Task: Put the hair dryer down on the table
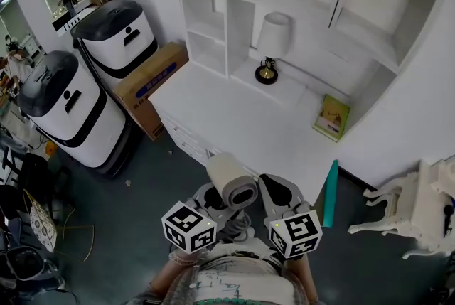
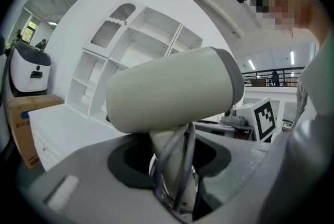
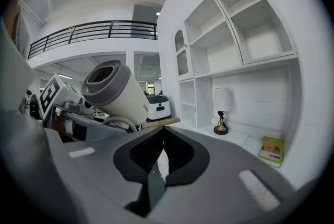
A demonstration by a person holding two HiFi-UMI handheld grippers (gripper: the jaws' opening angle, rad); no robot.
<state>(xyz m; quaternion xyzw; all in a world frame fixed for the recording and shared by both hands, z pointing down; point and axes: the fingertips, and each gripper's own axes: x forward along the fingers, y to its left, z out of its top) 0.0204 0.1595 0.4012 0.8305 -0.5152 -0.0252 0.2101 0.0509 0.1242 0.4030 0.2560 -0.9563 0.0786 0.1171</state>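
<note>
The hair dryer (image 2: 172,87) is clamped by its handle in the left tool (image 2: 175,176), the right tool (image 3: 156,165) is closed empty, and if released short of the table (image 1: 234,119) it could be dropped on the floor (image 1: 156,175).

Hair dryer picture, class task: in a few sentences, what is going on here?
A person holds a tool in each hand. The left tool is shut on the handle of the hair dryer, holding it in the air short of the white table. The right tool sits beside it, jaws together, empty. The dryer is not yet down; a lamp and a green book are on the table.
</note>
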